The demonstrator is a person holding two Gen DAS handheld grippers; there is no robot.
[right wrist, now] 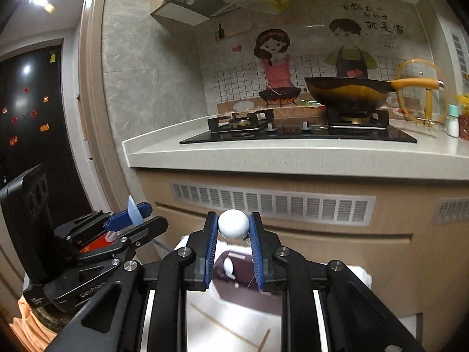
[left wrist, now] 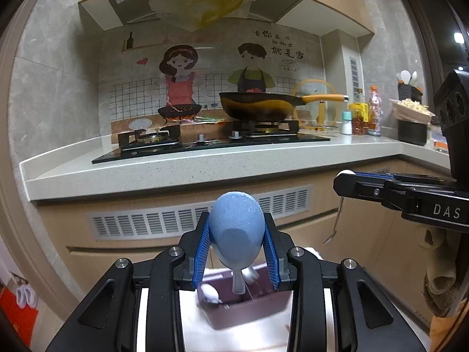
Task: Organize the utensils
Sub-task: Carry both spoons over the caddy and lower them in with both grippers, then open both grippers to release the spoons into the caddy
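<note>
Here, in the left wrist view, a blue spoon is being pinched by the left gripper, its speckled matte oval bowl rising at 12 o'clock between the ribbed blue pads, its handle pointing down toward a maroon plastic holder. In the right wrist view, a white utensil is being clamped by the right gripper at its smooth round end, directly above the holder.

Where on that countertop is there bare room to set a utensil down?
The countertop is bare along its front edge before the hob and at its left end. It is crowded right of the wok, with bottles and a black pot.
</note>
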